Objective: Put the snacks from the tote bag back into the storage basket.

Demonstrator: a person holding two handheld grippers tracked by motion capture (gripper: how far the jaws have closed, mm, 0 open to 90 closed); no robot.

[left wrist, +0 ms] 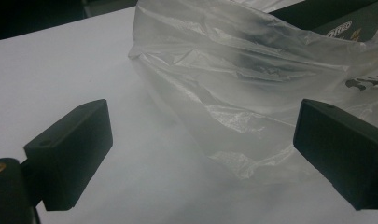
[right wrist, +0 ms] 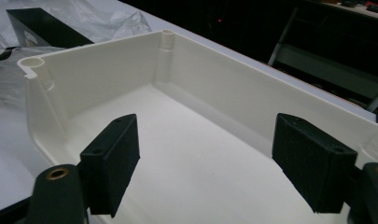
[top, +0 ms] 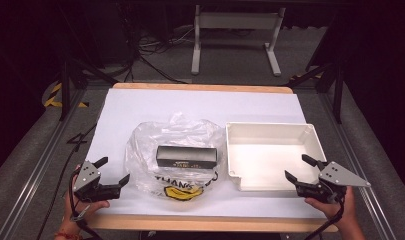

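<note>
A clear plastic bag (top: 175,155) with a yellow smiley print lies on the white table cover, and a black box (top: 186,156) lies inside it. To its right stands an empty white tray (top: 270,187). My left gripper (top: 115,169) rests at the bag's left edge, open, with the crumpled bag (left wrist: 233,79) just ahead of its jaws and nothing between them. My right gripper (top: 296,166) hovers at the tray's near right corner, open. In the right gripper view its gripper (right wrist: 205,163) looks into the tray (right wrist: 107,70), with the black box (right wrist: 42,28) beyond the tray's wall.
The white cover (top: 140,107) lies on a wooden table with its edge (top: 200,222) close to the hands. A white table frame (top: 235,35) and cables stand on the dark floor behind. Bare cover stretches behind the bag and tray.
</note>
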